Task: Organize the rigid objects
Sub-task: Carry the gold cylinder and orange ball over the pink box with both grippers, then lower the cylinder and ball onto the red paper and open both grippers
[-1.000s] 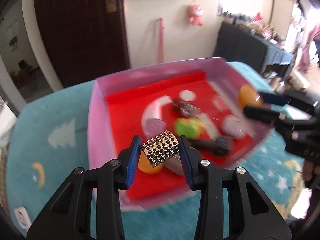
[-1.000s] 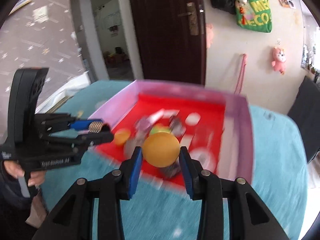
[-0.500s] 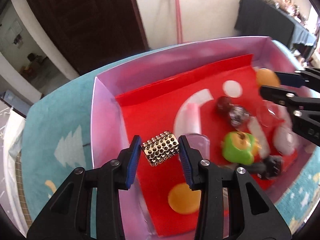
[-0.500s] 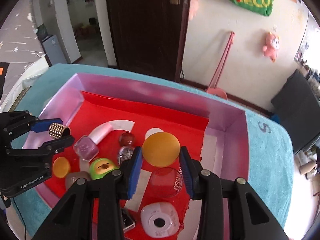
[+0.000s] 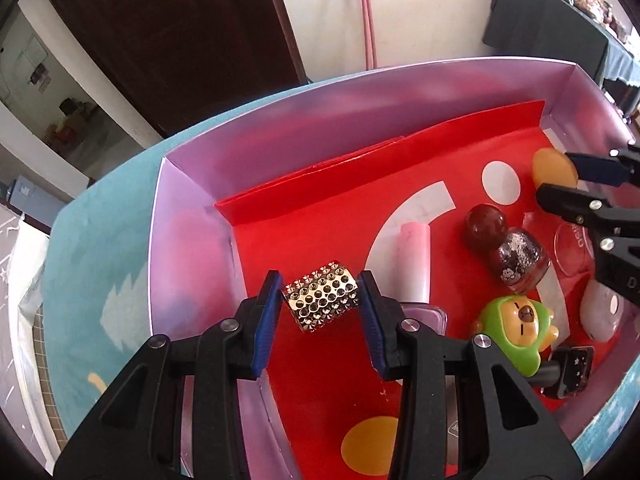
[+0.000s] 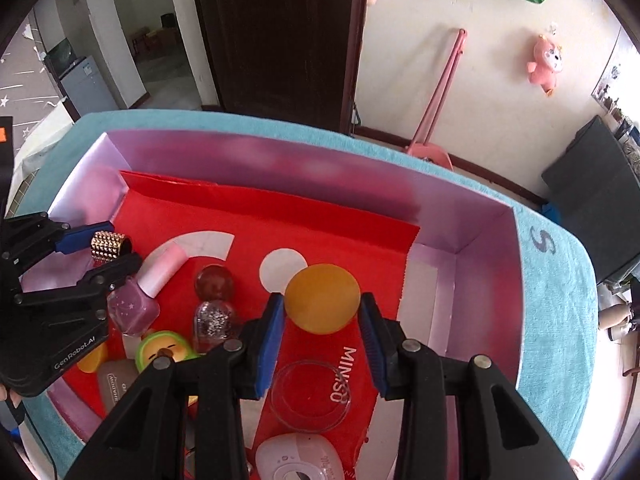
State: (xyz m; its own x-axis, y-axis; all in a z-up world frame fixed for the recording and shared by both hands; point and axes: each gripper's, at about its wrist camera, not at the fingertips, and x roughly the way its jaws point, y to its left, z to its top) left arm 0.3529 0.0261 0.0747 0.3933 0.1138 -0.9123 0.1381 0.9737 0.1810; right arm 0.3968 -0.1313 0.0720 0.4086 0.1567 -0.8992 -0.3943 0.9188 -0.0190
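Left gripper (image 5: 320, 312) jaws clamp studded gold cylinder (image 5: 319, 302): rigid, light, hold by flat ends; right gripper (image 6: 322, 320) jaws pinch orange ball (image 6: 322, 298): smooth, slip-prone, over box (image 6: 480, 280)

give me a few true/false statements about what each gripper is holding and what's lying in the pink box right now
1. The left gripper is shut on a gold studded cylinder. True.
2. The right gripper is empty. False: it is shut on an orange ball.
3. Both held things hang above the inside of the pink box. True.
4. The pink nail polish bottle stands upright. False: it lies on its side on the red paper liner.
5. The green avocado toy lies outside the box on the teal cloth. False: it lies inside the box, near the glitter bottle.
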